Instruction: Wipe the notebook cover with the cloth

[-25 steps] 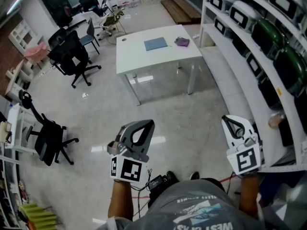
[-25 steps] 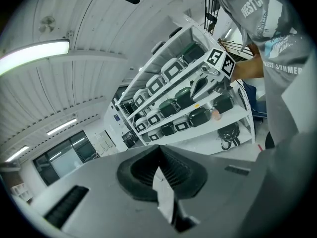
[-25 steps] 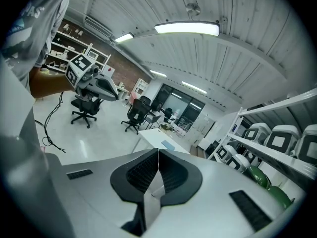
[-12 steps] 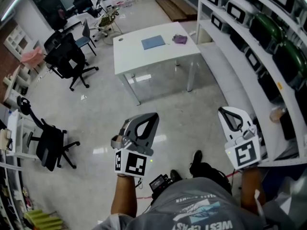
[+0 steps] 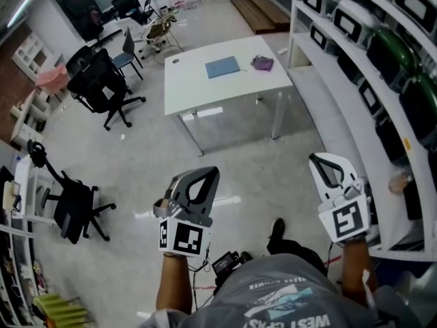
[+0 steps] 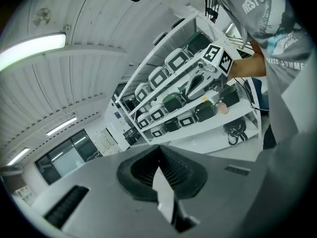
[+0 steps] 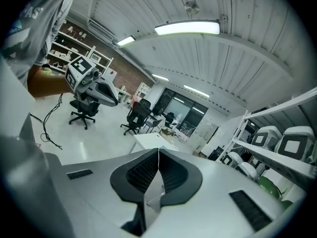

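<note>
A blue notebook (image 5: 222,67) lies flat on a white table (image 5: 205,87) far ahead across the floor. A small purple cloth (image 5: 261,63) sits just to its right. Both grippers are held low near my body, well short of the table. My left gripper (image 5: 207,173) is shut with nothing between its jaws, as its own left gripper view (image 6: 159,151) shows. My right gripper (image 5: 321,160) is also shut and empty, its ribbed pads meeting in the right gripper view (image 7: 158,155). Each gripper shows in the other's camera: the right gripper (image 6: 198,81) and the left gripper (image 7: 96,90).
A tall white rack (image 5: 382,67) with cases and green boxes runs along the right. Black office chairs (image 5: 102,80) stand left of the table, and another chair (image 5: 68,200) is nearer on the left. A cable and a small device (image 5: 225,262) lie on the floor by my feet.
Both grippers stay shut at about the same place in view. The view has swayed slightly, and a shoe now shows on the floor in front of my body.
</note>
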A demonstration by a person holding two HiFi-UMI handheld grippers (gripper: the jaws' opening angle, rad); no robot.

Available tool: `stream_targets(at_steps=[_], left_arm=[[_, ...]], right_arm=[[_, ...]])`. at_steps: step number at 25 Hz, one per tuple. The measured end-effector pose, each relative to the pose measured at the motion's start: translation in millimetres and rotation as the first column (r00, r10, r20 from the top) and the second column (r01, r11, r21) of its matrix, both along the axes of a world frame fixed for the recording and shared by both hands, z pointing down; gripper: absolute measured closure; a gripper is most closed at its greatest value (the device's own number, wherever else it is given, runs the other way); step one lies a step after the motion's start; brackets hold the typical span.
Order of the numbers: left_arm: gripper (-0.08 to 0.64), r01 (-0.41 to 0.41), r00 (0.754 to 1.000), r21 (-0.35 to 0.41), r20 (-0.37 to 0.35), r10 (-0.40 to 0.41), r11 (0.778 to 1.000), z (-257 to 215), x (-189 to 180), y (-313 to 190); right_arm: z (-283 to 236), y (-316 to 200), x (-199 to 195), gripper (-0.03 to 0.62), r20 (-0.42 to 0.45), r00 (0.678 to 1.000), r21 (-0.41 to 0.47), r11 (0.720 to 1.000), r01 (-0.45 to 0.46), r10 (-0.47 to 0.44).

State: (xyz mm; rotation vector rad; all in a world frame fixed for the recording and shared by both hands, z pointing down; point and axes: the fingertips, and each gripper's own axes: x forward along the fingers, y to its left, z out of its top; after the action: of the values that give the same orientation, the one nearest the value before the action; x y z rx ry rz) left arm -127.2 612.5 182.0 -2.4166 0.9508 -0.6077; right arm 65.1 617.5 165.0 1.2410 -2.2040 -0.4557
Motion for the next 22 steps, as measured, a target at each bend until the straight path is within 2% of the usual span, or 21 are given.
stream_targets(at_steps=[12, 22], left_arm=[[0.557, 0.086, 0.996, 0.003, 0.027, -0.086, 0.996, -8, 61, -90], [0.557, 0.107, 0.992, -0.007, 0.065, -0.107, 0.994, -7, 105, -134]], right_arm=[[6, -108, 67, 0.561, 0.040, 0.996, -0.011, 0.997, 0.078, -0.078], [9, -159, 114, 0.561, 0.072, 0.993, -0.013, 0.995, 0.097, -0.096]])
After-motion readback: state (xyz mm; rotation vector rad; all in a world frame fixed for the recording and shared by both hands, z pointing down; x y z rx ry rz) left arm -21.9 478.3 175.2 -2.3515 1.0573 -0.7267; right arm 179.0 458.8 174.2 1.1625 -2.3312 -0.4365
